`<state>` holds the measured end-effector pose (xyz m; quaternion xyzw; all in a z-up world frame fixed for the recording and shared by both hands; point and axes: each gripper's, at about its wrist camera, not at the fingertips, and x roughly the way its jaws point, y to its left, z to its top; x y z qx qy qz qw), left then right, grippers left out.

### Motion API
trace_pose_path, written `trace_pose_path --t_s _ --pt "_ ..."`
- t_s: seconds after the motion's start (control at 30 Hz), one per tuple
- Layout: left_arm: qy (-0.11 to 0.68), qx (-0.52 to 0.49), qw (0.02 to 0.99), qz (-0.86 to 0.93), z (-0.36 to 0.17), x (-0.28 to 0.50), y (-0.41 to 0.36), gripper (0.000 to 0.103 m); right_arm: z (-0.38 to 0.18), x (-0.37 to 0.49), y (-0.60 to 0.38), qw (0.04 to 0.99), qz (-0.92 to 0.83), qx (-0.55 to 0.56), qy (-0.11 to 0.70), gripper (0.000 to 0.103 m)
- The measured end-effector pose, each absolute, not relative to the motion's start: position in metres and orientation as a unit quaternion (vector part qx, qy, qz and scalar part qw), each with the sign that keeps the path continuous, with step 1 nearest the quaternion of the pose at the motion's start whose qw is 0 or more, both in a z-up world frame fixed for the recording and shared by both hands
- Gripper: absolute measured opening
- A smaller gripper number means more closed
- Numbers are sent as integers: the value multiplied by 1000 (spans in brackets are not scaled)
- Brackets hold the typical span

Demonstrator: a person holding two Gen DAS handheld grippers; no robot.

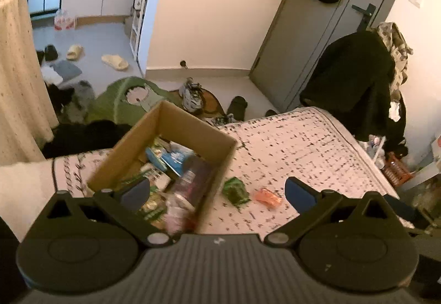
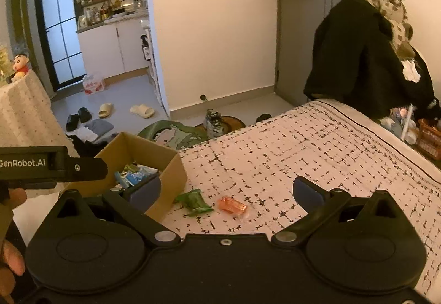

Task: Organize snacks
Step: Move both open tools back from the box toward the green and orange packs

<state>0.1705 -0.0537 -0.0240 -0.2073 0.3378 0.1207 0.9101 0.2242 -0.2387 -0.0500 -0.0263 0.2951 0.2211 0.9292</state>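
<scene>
Crinkly green foil marks the nearer of two loose snacks on the patterned bedspread (image 2: 317, 144): a green snack packet (image 2: 194, 202) lies just beside the cardboard box (image 2: 168, 166), at about three o'clock from the box's near corner, and an orange wrapped sweet (image 2: 232, 205) sits just past it, further toward three o'clock. Both look light and soft, likely to slip or crumple under a hard squeeze; the green packet is probably best pinched across its puffed middle, the sweet across its short width, clear of the twisted clear end. The box already holds several packets, among them a blue wrapper (image 1: 172, 158) whose print is too blurred to read.

The left gripper (image 1: 217, 193) hangs with jaws spread wide and empty over the box's right wall. The right gripper (image 2: 226, 191) likewise stands wide apart, holding nothing, above the two snacks. "GenRobot.AI" is legible on the left gripper's body at nine o'clock in the right wrist view.
</scene>
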Motion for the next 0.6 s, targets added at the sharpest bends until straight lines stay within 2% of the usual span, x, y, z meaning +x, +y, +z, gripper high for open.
trace_pose_path --t_s 0.37,0.6 --pt "324 -201 915 129 -39 173 -76 103 -64 235 -260 925 219 -45 308 103" --pt "315 -213 915 135 -58 175 -85 100 -79 255 -288 924 204 7 323 100"
